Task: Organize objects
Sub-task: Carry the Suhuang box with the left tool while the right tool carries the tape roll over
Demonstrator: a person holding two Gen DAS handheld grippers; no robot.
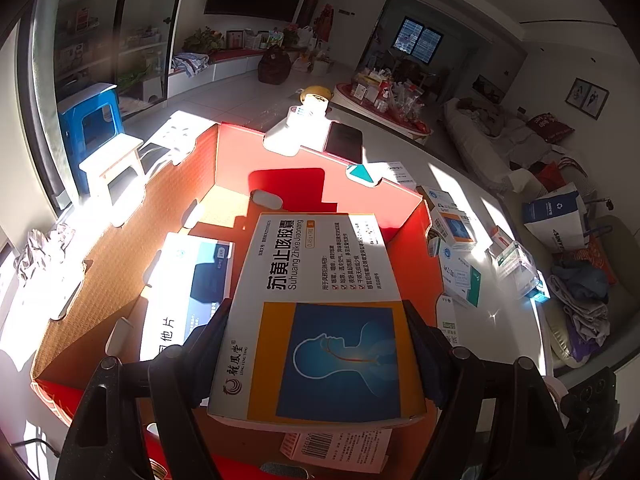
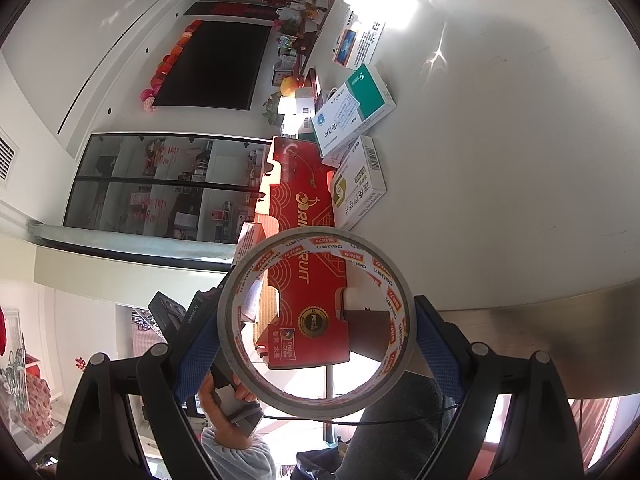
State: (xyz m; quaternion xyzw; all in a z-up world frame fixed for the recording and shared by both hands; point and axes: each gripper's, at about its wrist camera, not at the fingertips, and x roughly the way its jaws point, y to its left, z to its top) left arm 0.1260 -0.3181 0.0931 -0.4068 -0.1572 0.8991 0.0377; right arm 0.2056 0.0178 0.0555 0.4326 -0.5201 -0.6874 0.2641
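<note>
In the left wrist view my left gripper is shut on a white, orange and blue medicine box, its black fingers pressing both long sides. The box hangs over an open red carton, which holds a white-and-blue box. In the right wrist view my right gripper is shut on a roll of clear tape, blue pads against its outer rim. Through the roll's hole I see the red carton from outside.
Loose medicine boxes lie on the white table right of the carton, and a black phone lies behind it. A green-white box and a yellow-green one lean by the carton. A person's hand shows low down.
</note>
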